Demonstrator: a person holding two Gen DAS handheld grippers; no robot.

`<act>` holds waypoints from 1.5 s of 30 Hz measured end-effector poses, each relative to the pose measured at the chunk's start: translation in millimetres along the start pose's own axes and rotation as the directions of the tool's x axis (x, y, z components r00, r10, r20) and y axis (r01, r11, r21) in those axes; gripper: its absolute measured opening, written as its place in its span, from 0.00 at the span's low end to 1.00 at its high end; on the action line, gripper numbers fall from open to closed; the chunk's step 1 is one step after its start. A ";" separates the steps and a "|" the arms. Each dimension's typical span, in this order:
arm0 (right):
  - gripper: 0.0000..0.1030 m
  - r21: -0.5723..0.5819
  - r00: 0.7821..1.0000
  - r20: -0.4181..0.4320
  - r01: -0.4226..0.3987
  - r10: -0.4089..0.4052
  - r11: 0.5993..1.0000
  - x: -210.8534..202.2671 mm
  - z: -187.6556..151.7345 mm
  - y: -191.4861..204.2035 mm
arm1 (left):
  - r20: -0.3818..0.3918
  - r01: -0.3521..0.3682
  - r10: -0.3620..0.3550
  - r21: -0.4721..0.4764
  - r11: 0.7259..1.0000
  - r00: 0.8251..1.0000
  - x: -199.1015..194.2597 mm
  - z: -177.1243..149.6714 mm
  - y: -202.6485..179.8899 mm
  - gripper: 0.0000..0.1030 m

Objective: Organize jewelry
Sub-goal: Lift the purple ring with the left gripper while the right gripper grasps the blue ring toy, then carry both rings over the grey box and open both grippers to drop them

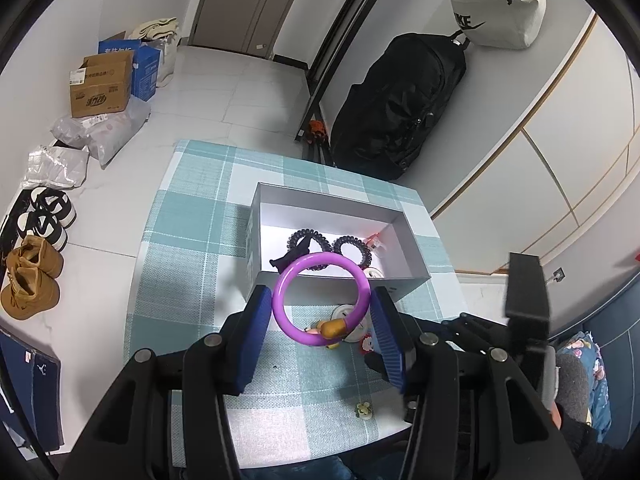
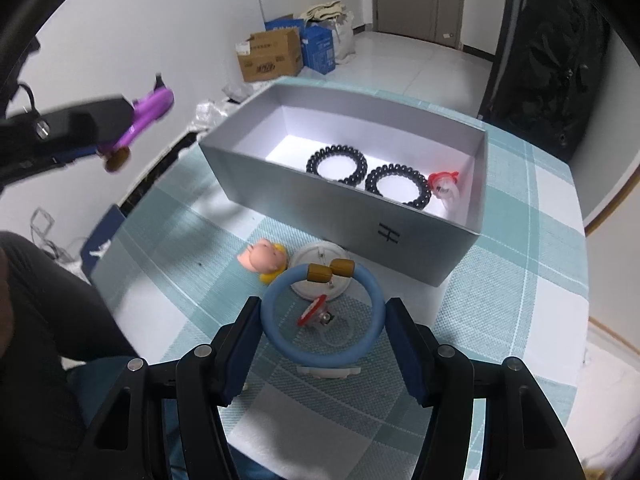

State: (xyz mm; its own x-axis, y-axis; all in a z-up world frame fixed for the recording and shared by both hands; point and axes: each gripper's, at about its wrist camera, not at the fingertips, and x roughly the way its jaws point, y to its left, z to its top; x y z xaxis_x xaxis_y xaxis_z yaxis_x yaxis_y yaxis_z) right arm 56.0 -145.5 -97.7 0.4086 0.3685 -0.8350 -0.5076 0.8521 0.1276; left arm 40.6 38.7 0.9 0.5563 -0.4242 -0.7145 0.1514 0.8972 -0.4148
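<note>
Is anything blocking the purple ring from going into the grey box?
Nothing visible does. The left gripper holds the purple bangle ring up in the air in front of the open grey cardboard box. The box has no lid, and bare floor shows beside the two black coiled hair ties.
</note>
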 end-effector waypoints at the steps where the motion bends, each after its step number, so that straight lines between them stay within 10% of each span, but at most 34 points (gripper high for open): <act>1: 0.59 0.011 1.000 0.007 -0.011 0.011 1.000 -3.1 0.4 -2.5 | -0.001 0.001 -0.001 -0.002 1.000 1.000 0.6 -0.1 -0.8 0.44; 28: 0.60 0.193 0.943 0.291 -0.227 0.165 0.955 -65.2 47.5 -41.1 | -0.019 0.008 -0.008 -0.023 1.000 1.000 30.0 25.9 -15.5 0.44; 45: 0.60 0.283 0.947 0.246 -0.274 0.207 0.919 -29.7 74.4 -71.9 | -0.109 0.008 -0.016 -0.074 0.997 0.994 75.7 47.6 -10.0 0.44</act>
State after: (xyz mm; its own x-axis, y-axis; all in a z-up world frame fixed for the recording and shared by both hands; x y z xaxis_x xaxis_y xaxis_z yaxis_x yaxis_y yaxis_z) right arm 136.9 -190.1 -42.3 0.4685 0.6165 -0.6328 -0.3642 0.7874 0.4974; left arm 120.1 3.4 -22.3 0.4610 -0.4493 -0.7652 0.0948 0.8823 -0.4610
